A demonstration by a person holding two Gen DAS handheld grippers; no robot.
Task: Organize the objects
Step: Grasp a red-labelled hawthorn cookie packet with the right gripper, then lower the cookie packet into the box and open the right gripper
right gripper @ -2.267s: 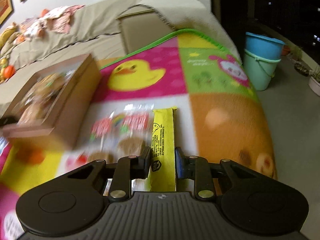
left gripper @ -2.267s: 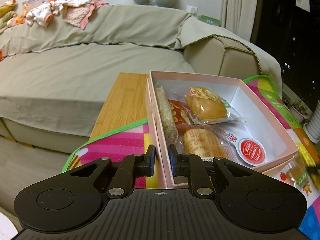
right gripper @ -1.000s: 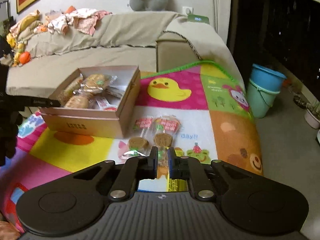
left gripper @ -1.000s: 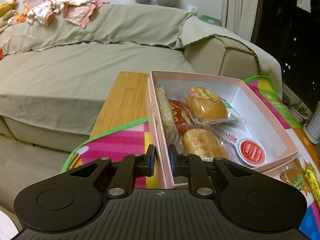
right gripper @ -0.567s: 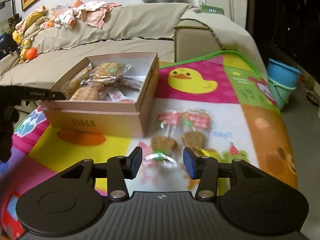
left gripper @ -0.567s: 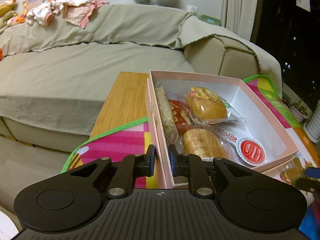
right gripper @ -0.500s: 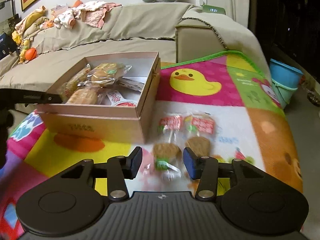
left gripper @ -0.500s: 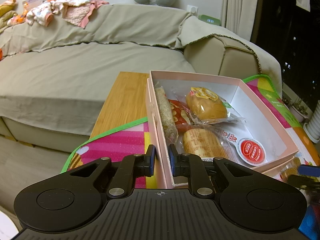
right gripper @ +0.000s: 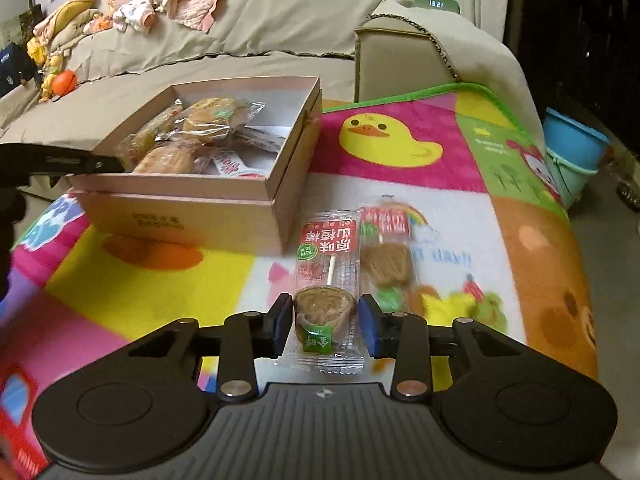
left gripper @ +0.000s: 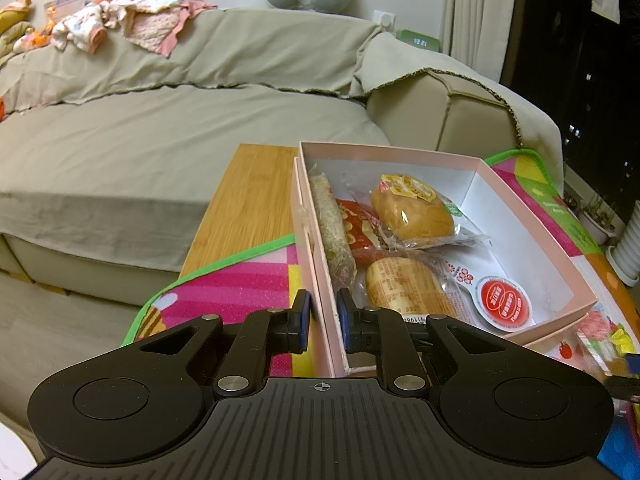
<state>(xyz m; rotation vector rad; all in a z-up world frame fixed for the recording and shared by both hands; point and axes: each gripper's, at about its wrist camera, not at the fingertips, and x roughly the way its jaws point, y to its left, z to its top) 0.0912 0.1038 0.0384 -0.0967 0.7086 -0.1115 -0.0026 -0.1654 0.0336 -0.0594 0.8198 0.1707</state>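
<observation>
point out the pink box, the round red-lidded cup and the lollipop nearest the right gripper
pink box point(left gripper: 532, 216), left wrist view, inner far wall
red-lidded cup point(left gripper: 505, 305), left wrist view, lid centre
lollipop point(right gripper: 325, 307), right wrist view, brown candy disc

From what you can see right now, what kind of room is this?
Most likely a home living room: a covered sofa with clothes heaped on its back, a colourful children's play mat spread over a low table, and a box of snacks on it.

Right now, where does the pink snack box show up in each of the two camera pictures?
Left wrist view: the pink box fills centre-right, its near wall clamped by the left tongs.
Right wrist view: the box sits upper-left on the mat.
Shared landmark: the green clock on the sofa arm.
</observation>
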